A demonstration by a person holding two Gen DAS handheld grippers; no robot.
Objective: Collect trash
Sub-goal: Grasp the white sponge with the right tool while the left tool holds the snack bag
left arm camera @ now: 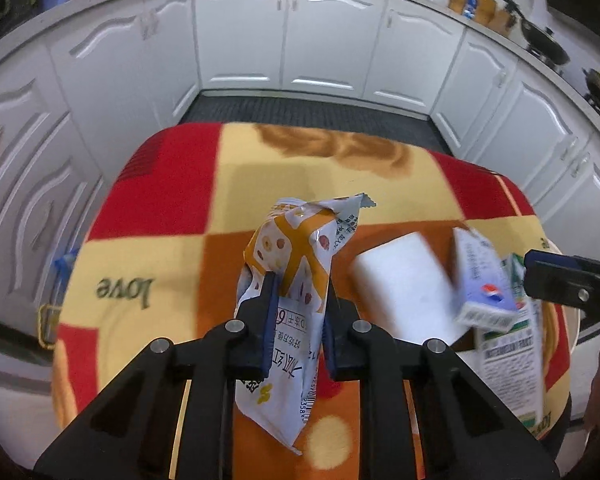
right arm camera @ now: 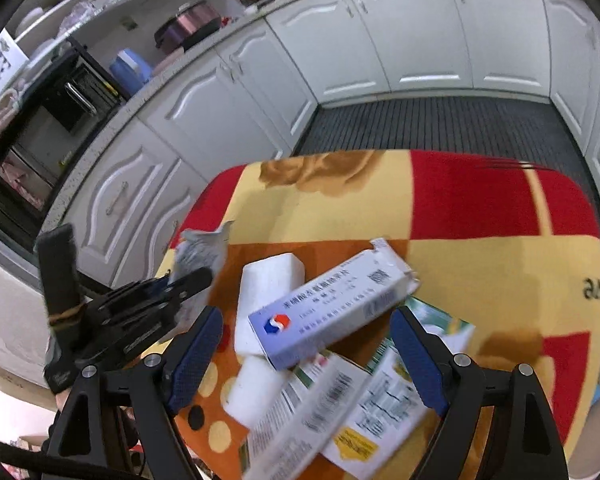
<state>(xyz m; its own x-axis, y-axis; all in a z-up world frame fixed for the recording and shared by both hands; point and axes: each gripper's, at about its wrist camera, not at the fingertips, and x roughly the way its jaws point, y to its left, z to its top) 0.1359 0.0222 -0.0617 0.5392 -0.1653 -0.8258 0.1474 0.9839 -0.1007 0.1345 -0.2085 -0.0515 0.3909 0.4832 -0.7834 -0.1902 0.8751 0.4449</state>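
1. The left hand-held gripper [left arm camera: 298, 312] is pinching the orange-and-white snack wrapper [left arm camera: 288, 280], which is standing up between its blue pads above the checked tabletop [left arm camera: 172, 208].
2. The right hand-held gripper [right arm camera: 306, 354] is hanging with its fingers spread and empty, straddling the lilac medicine box [right arm camera: 332, 312].
3. That box is lying on the pile with its long axis slanting across the gap between the fingers, not along it, with the white block [right arm camera: 266, 292] touching its left side.
4. Green-printed cartons [right arm camera: 364, 408] are lying beneath the box, so the right hand is the nearer one for it.
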